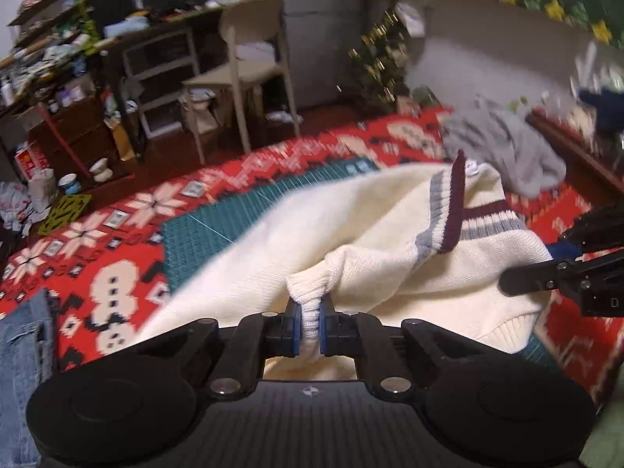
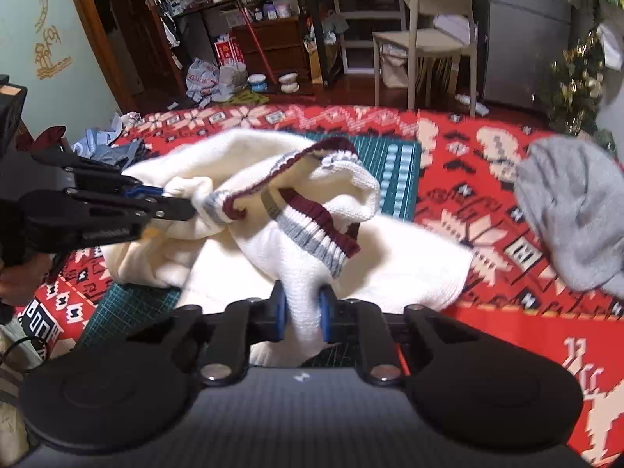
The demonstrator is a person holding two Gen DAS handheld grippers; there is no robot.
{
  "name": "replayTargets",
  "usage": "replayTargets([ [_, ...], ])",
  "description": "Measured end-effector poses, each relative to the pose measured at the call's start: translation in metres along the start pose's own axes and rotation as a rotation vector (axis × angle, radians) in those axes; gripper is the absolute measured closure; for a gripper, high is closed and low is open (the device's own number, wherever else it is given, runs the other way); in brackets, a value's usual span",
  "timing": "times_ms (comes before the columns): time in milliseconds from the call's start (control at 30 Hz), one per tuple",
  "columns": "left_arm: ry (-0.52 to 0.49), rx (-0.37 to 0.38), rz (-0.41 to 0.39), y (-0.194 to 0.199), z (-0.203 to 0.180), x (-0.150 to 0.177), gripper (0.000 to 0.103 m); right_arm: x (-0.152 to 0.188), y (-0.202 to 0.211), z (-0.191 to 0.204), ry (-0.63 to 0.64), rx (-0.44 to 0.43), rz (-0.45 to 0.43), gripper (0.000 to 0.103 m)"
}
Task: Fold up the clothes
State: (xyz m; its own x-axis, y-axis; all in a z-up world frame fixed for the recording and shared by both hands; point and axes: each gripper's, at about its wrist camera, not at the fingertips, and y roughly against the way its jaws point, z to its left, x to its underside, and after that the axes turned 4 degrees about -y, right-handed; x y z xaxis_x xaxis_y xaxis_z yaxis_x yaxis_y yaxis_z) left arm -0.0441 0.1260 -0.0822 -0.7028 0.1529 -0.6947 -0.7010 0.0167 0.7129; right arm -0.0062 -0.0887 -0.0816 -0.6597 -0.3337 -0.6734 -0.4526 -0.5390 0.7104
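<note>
A cream knit sweater (image 1: 351,230) with a maroon and grey striped collar lies bunched over a green cutting mat (image 1: 234,210) on a red patterned blanket. My left gripper (image 1: 311,321) is shut on a ribbed fold of the sweater. My right gripper (image 2: 302,318) is shut on another part of the sweater (image 2: 312,273), its pads a little apart around thick cloth. The right gripper also shows in the left wrist view (image 1: 546,279), against the sweater's right side. The left gripper shows in the right wrist view (image 2: 171,204), pinching a bunched end.
A grey garment (image 2: 577,210) lies on the red blanket (image 2: 487,312) to the right. Blue jeans (image 1: 23,351) lie at the left. A beige chair (image 2: 429,35), cluttered shelves and a small decorated tree (image 1: 382,62) stand beyond the blanket.
</note>
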Motion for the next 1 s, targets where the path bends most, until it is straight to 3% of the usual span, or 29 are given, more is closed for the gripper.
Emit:
replayTargets([
  [233, 0.121, -0.059, -0.124, 0.067, 0.038, -0.013, 0.095, -0.033, 0.043, 0.012, 0.07, 0.059, -0.143, 0.09],
  [367, 0.158, -0.135, -0.153, 0.07, 0.063, -0.027, 0.095, -0.063, 0.047, 0.018, 0.115, 0.096, -0.191, 0.091],
  [467, 0.183, -0.175, -0.125, 0.05, 0.077, -0.04, 0.095, -0.084, 0.029, 0.024, 0.143, 0.124, -0.209, 0.091],
  [667, 0.204, -0.208, -0.067, -0.001, 0.094, -0.056, 0.095, -0.116, -0.033, 0.027, 0.095, 0.119, -0.165, 0.091],
  [800, 0.183, -0.241, -0.022, -0.039, 0.098, -0.057, 0.095, -0.129, -0.077, 0.021, 0.088, 0.172, -0.142, 0.091],
  [1000, 0.26, -0.291, 0.061, -0.087, 0.114, -0.062, 0.096, -0.146, -0.144, 0.003, 0.089, 0.25, -0.125, 0.091],
])
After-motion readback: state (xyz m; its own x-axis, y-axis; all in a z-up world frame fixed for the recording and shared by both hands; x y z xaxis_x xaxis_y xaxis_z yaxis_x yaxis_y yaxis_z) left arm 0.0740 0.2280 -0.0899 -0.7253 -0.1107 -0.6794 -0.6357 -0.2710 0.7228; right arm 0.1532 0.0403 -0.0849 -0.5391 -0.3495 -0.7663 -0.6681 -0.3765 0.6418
